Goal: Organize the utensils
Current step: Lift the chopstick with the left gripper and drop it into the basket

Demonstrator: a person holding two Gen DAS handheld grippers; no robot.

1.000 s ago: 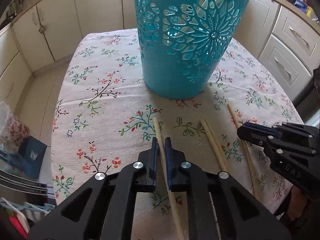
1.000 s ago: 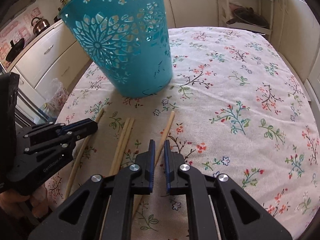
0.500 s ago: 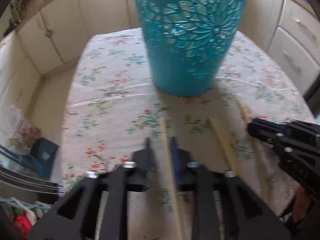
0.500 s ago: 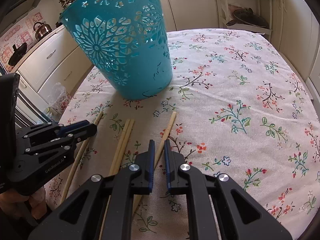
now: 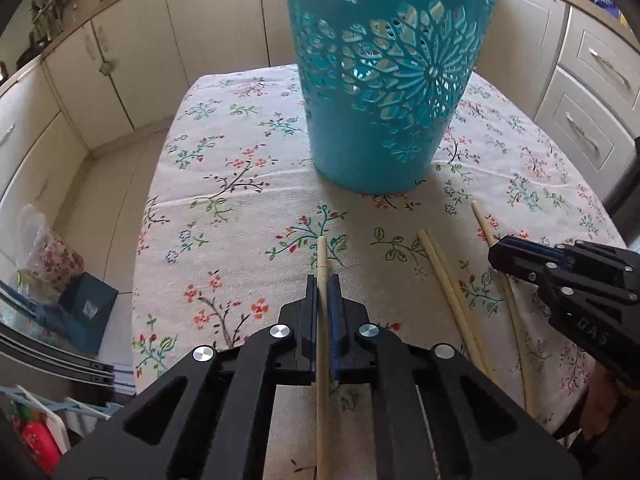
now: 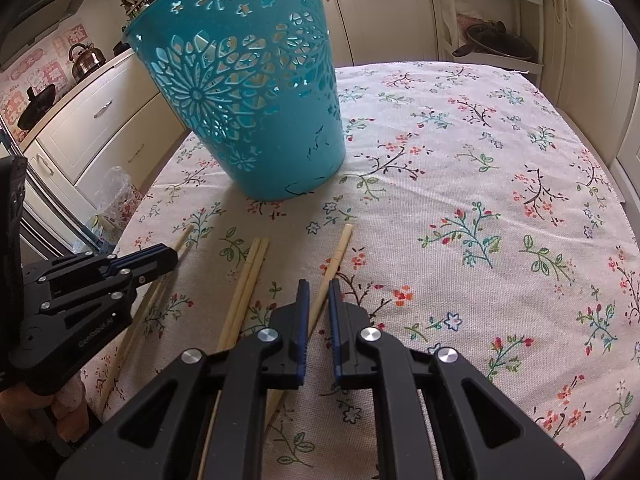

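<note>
My left gripper (image 5: 323, 280) has just been closing and now pinches one chopstick (image 5: 322, 252) btwn its pads, stick running lengthwise thru the jaws w/ its tip poking out toward the teal basket (image 5: 384, 92). My right gripper (image 6: 318, 286) has jaws narrow, a slim gap left, hanging over another chopstick (image 6: 338, 252) that lies on the floral tablecloth (image 6: 480, 184) under that gap; can't tell if pads touch it. A pair of chopsticks (image 6: 252, 264) lies just beside it, apart from both jaws.
</note>
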